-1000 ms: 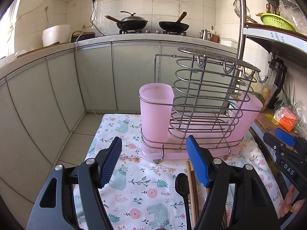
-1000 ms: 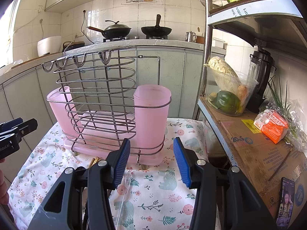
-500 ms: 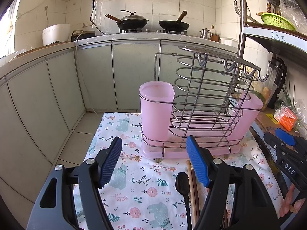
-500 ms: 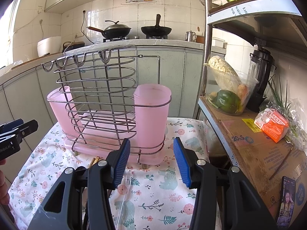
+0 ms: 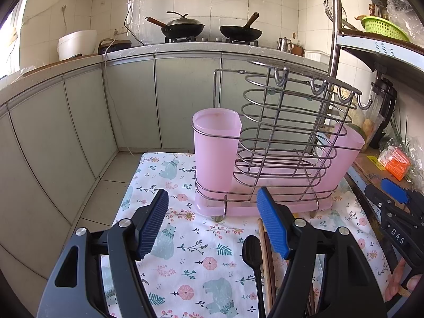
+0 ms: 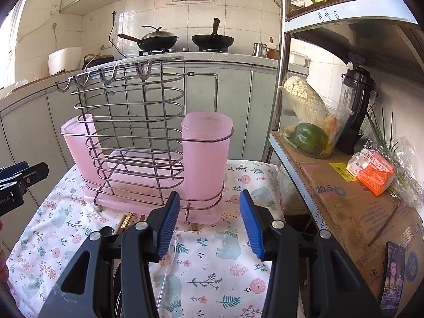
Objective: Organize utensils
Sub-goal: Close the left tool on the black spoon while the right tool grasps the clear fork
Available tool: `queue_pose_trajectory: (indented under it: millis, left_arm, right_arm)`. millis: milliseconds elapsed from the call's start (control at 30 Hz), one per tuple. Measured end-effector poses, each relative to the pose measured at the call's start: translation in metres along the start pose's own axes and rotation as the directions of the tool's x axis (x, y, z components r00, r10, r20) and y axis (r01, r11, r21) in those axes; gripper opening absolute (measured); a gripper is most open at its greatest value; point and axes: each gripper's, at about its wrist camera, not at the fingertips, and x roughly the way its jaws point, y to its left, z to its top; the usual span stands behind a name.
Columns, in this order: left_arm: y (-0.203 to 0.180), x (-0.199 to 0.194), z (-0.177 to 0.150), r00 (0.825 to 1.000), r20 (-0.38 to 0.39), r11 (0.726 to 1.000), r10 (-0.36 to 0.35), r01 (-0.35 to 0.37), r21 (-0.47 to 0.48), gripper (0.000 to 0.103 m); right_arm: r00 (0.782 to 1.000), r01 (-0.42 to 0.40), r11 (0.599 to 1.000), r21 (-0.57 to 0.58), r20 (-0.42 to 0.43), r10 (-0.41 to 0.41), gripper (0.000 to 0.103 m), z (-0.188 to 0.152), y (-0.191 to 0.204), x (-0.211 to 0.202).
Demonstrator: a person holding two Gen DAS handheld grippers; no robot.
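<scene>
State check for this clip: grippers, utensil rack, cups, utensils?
left gripper: open, holding nothing
right gripper: open, holding nothing
wire rack: upright on the cloth
pink cups: upright, no utensils visible
black spoon: flat on the cloth
chopsticks: flat beside the spoon

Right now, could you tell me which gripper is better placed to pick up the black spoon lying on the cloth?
Probably the left gripper: it is open, and the black spoon lies just beside its right finger, next to the chopsticks. The right gripper, also open, points at the pink cup; the spoon is not visible there.
</scene>
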Motion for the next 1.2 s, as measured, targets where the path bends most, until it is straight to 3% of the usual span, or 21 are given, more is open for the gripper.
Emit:
queue_pose_trajectory:
  millis: [300, 567, 633, 700, 800, 900, 1100, 1200]
  left_arm:
    - [0.003, 0.001, 0.0, 1.0, -0.015, 1.0, -0.006, 0.006, -0.003, 0.07]
    - [0.017, 0.008, -0.012, 0.993, -0.089, 0.997, -0.077, 0.074, -0.028, 0.07]
    - [0.021, 0.013, -0.018, 0.988, -0.122, 0.995, -0.094, 0.091, -0.031, 0.065]
    - [0.023, 0.018, -0.024, 0.981, -0.16, 0.994, -0.112, 0.107, -0.035, 0.053]
    - [0.029, 0.03, -0.035, 0.951, -0.251, 0.982, -0.182, 0.165, -0.087, 0.035]
    - [0.029, 0.042, -0.044, 0.908, -0.328, 0.964, -0.261, 0.225, -0.142, 0.026]
    - [0.011, 0.055, -0.059, 0.832, -0.42, 0.932, -0.363, 0.317, -0.177, 0.024]
    - [0.002, 0.062, -0.064, 0.805, -0.457, 0.926, -0.377, 0.33, -0.182, 0.023]
  right_arm:
    - [1.0, -0.02, 1.0, -0.001, -0.021, 0.02, 0.046, -0.002, 0.001, 0.003]
    - [0.992, -0.074, 0.997, 0.025, -0.099, 0.076, 0.046, -0.01, -0.002, 0.009]
    - [0.985, -0.102, 0.994, 0.037, -0.134, 0.106, 0.046, -0.015, -0.003, 0.014]
    - [0.976, -0.123, 0.991, 0.051, -0.172, 0.13, 0.046, -0.02, -0.005, 0.019]
    - [0.959, -0.162, 0.984, 0.077, -0.222, 0.176, 0.042, -0.026, -0.006, 0.025]
    - [0.939, -0.196, 0.975, 0.107, -0.266, 0.218, 0.04, -0.034, -0.007, 0.032]
    - [0.896, -0.254, 0.953, 0.165, -0.33, 0.296, 0.032, -0.043, -0.01, 0.044]
    - [0.885, -0.269, 0.945, 0.186, -0.34, 0.318, 0.032, -0.047, -0.013, 0.048]
